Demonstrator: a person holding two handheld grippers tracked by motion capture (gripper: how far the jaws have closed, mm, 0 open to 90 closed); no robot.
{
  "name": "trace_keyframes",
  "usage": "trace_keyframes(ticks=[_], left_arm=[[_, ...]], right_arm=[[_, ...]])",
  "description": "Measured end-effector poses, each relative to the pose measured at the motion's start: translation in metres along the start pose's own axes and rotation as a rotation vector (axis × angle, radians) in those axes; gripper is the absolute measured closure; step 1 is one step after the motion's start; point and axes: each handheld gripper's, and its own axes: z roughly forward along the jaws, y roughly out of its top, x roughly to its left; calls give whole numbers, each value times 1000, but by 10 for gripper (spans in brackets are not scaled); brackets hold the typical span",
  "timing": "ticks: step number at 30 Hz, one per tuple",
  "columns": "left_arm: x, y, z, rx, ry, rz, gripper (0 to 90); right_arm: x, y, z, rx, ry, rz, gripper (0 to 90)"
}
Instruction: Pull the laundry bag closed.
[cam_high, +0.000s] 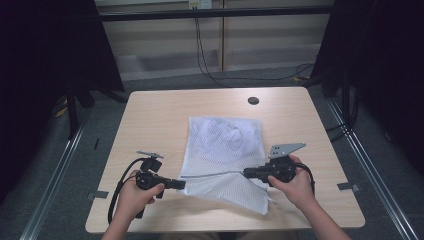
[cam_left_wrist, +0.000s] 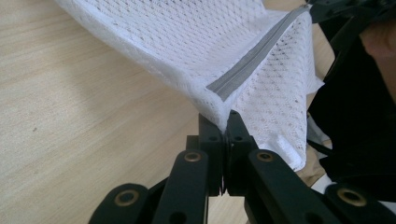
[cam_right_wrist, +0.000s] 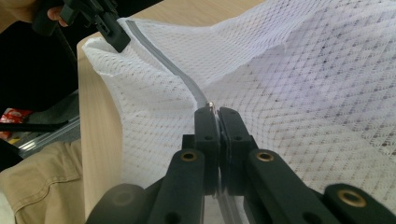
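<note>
Grippers — left gripper (cam_high: 181, 184) clamping mesh bag (cam_high: 220, 145) corner, right gripper (cam_high: 246, 173) pinching grey zipper (cam_high: 212, 175) — stretching it taut above table (cam_high: 150, 115).

Table: a light wood top (cam_high: 150, 115) is seen in the middle, a dark round cap (cam_high: 253, 100) set near its far edge.
Floor: grey carpet (cam_high: 60, 200) is laid all around, metal rails (cam_high: 50, 185) run along left and right.
Far wall: pale panels (cam_high: 165, 35) are crossed by a dark bar (cam_high: 215, 13), black cables (cam_high: 200, 50) are hung down to the floor.
Sides: black curtains (cam_high: 45, 50) are drawn left and right.
Light: the scene is evenly lit.
</note>
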Motion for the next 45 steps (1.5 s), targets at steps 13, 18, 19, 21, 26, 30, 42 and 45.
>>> trace_keyframes(ticks=[13,18,19,21,26,30,42,45], left_arm=[[0,-1,-1,4,-4,2,887],[-1,-1,0,1,7,-5,887],[-1,-1,-1,-1,8,3,887],[-2,0,0,1,5,-5,887],[-2,0,0,4,-1,-3,887],[-2,0,0,4,-2,2,887],[-3,-1,0,1,-1,3,887],[-1,-1,-1,2,10,7,887]], right_arm=[[1,-1,-1,-1,2,-9,875],[-2,-4,-2,0,-9,-2,874],[-3,-5,-3,-1,-9,9,875],[-5,-6,-3,-10,-5,15,874],[-4,-6,-3,-5,-13,7,875],[-4,-6,-4,-5,-13,5,874],[-7,-8,-7,-14,-22,17,874],[-9,-9,-9,-10,-27,16,874]])
